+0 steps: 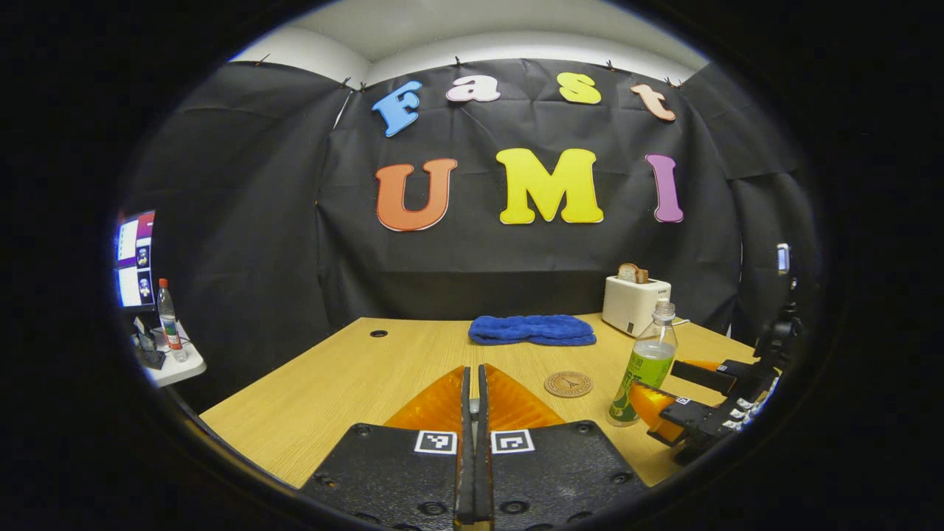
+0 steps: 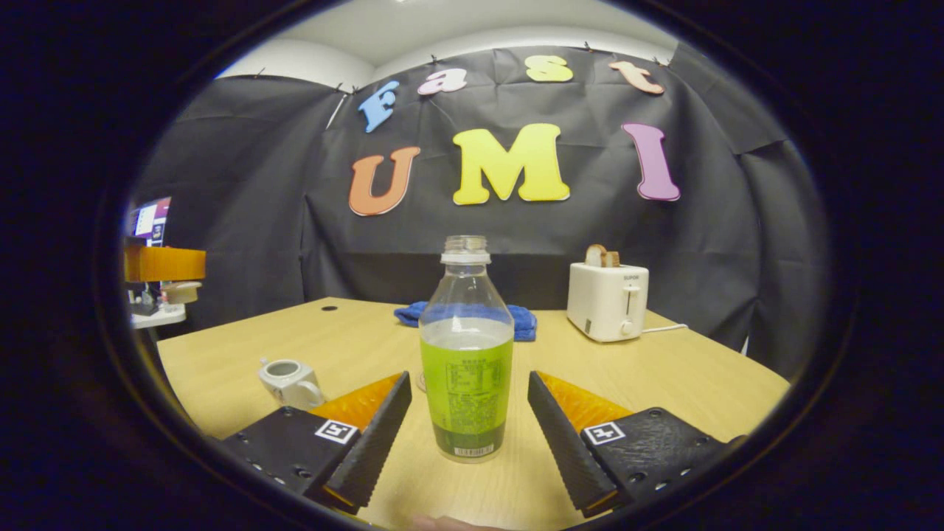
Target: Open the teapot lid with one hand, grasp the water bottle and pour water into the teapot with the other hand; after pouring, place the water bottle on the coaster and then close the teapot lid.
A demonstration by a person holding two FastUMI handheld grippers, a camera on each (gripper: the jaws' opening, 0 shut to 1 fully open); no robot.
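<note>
While the right gripper stands spread wide around the upright water bottle, not yet pinching it, the left gripper is clenched, seemingly on the lid, leaving the teapot open near the coaster.

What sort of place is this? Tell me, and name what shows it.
Probably a staged recording booth, not a real kitchen: black cloth wall hung behind a wooden table, household props such as a toaster and teapot, and monitors off to one side.
</note>
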